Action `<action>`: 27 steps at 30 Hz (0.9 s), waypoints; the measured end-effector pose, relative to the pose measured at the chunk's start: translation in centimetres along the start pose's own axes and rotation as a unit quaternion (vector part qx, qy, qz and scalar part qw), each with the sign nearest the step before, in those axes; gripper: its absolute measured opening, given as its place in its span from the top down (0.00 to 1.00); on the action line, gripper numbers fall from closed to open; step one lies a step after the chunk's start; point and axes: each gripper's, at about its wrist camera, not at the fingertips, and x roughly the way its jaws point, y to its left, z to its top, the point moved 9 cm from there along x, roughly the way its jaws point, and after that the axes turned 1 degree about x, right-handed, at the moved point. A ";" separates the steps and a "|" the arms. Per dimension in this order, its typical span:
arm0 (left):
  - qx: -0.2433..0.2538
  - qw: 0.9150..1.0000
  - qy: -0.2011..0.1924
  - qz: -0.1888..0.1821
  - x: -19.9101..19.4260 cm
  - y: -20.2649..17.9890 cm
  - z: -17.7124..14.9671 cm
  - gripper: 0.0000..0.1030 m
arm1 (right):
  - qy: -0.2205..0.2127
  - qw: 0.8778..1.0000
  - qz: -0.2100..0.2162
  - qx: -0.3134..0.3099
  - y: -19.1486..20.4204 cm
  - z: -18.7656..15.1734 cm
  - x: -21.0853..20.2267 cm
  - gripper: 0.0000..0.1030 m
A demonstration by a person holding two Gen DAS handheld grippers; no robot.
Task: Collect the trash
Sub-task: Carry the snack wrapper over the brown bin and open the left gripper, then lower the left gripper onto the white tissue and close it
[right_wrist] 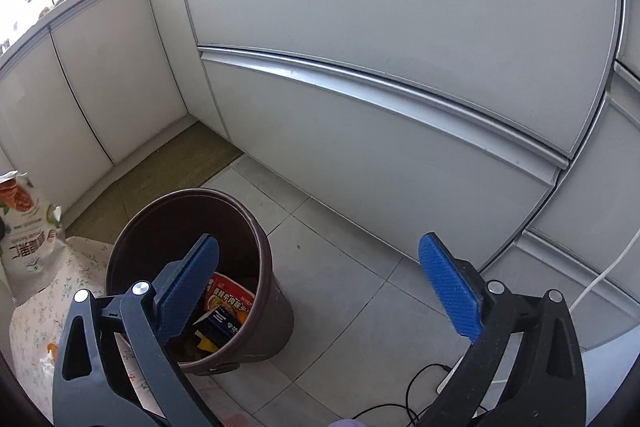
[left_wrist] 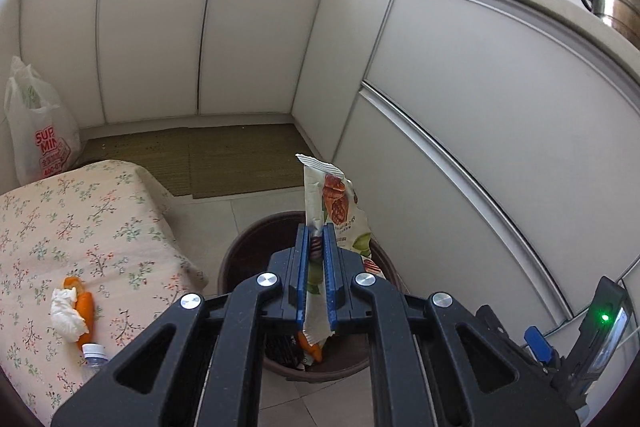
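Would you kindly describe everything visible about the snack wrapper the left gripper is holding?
The snack wrapper is a tall, narrow, crinkled pouch of glossy white film, printed with brown walnuts, green fruit and small text. Its top edge is a crimped seal; whether the wrapper is open cannot be told. It stands roughly upright, clamped between the blue pads of the left gripper, with its lower end poking out below the pads. It hangs directly over the open brown trash bin, not touching it. The right wrist view shows it at the left edge.
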 end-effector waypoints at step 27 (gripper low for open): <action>-0.074 0.990 0.100 0.072 -0.1 10.1 -8.4 0.31 | 0.045 0.997 0.056 -0.038 5.3 -2.4 0.2 0.07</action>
